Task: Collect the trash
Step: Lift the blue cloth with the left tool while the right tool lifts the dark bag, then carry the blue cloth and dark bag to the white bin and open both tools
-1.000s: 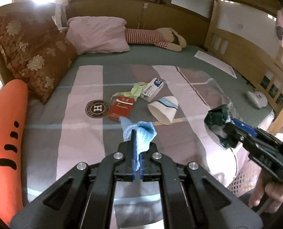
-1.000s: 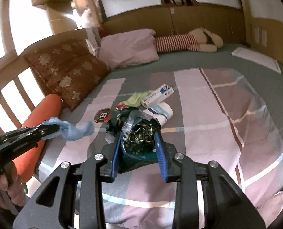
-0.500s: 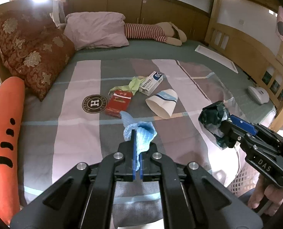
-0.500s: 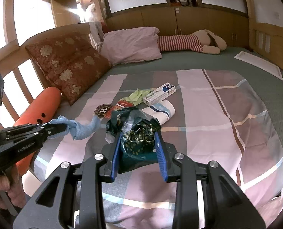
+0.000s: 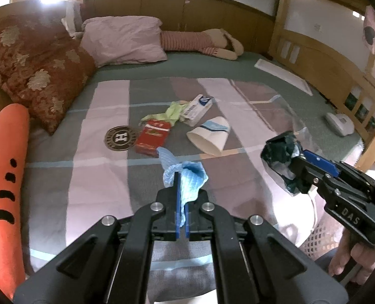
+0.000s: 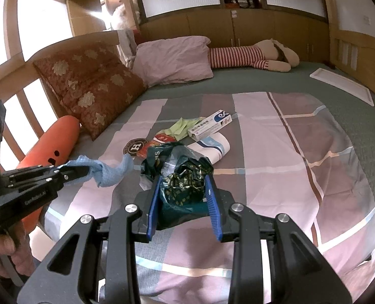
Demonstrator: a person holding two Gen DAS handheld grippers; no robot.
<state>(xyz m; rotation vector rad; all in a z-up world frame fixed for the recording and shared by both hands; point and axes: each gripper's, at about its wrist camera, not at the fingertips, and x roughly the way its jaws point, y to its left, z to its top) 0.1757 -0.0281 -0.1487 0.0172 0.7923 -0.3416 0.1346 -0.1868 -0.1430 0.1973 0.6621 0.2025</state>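
A: Item one, left gripper (image 5: 181,185)?
B: Jaws pinched tight on a blue cloth (image 5: 187,177), which bunches out past the fingertips. Held in the air above the near end of the patchwork blanket (image 5: 98,177).

A: Item two, right gripper (image 6: 183,190)?
B: Jaws partly apart, clamped on a crumpled dark green wrapper (image 6: 184,185) with clear plastic bunched around it. Also held above the near part of the blanket. A hand (image 5: 349,261) shows under its handle in the left wrist view.

A: Trash lying on the blanket?
B: One cluster near the blanket's middle. A red packet (image 5: 152,136) lies just beside the round "H" emblem (image 5: 121,138). Beyond the packet, a yellow-green scrap (image 5: 172,111), touching a white and blue box (image 5: 197,109). Beside the box, nearer the camera, a white paper cup (image 5: 210,136) with a blue band, on its side.

A: Other entries?
B: At the blanket's left edge, an orange bolster (image 5: 5,177) with black marks and a brown floral cushion (image 5: 35,71). Beyond the blanket's far end, a pink pillow (image 5: 124,40) and a striped soft toy (image 5: 200,41). Off its right side, a white flat panel (image 5: 283,76) and a small white device (image 5: 339,124). A white mesh basket (image 5: 316,238) shows below the right gripper, off the blanket's near right corner.
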